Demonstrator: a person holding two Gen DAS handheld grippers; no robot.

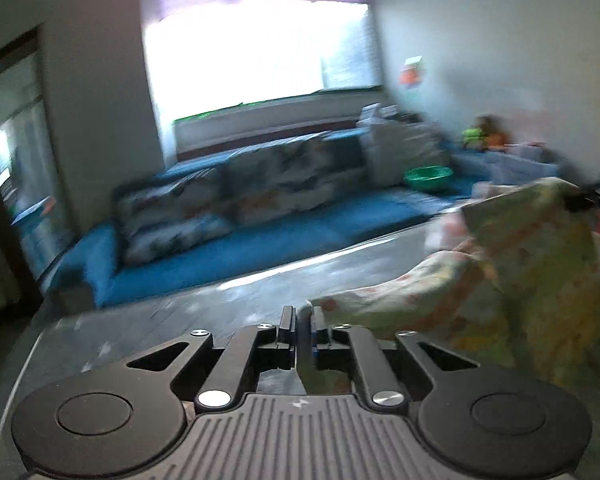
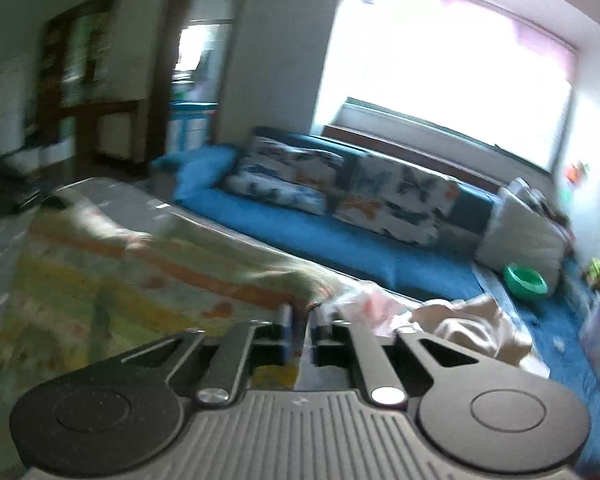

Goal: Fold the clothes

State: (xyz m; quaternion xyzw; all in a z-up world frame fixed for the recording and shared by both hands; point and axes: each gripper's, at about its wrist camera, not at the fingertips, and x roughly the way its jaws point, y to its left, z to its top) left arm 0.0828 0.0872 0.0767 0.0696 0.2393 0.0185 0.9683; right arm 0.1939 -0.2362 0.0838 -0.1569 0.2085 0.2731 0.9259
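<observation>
My left hand-held gripper [image 1: 303, 322] has its jaws nearly together, and a pale edge of the patterned garment [image 1: 532, 264] is pinched between them, the cloth running away to its right and rising toward a dark shape high on that side. I take that shape for my other tool, though blur hides the detail. My right hand-held gripper [image 2: 300, 320] is likewise almost closed on a thin edge of the same garment [image 2: 112, 280], which spreads out to its left over the grey counter [image 2: 148, 200]. Just to the right of those jaws lies a crumpled heap of pale clothes [image 2: 468, 328], close to the fabric I am holding.

I judge the main risk to be the grip itself: each side has only a narrow hem, so a quick pull or uneven tension between my two hands could slide the cloth out of one pair of jaws and let the garment collapse. Both views are smeared, which suggests I am moving fast, and that makes a slip likelier. The trailing fabric could also drag across the heap and pull it along, or land skewed, giving a crooked fold. Beyond the counter sits a blue sofa [image 2: 380, 256] with butterfly cushions [image 2: 396, 196].
</observation>
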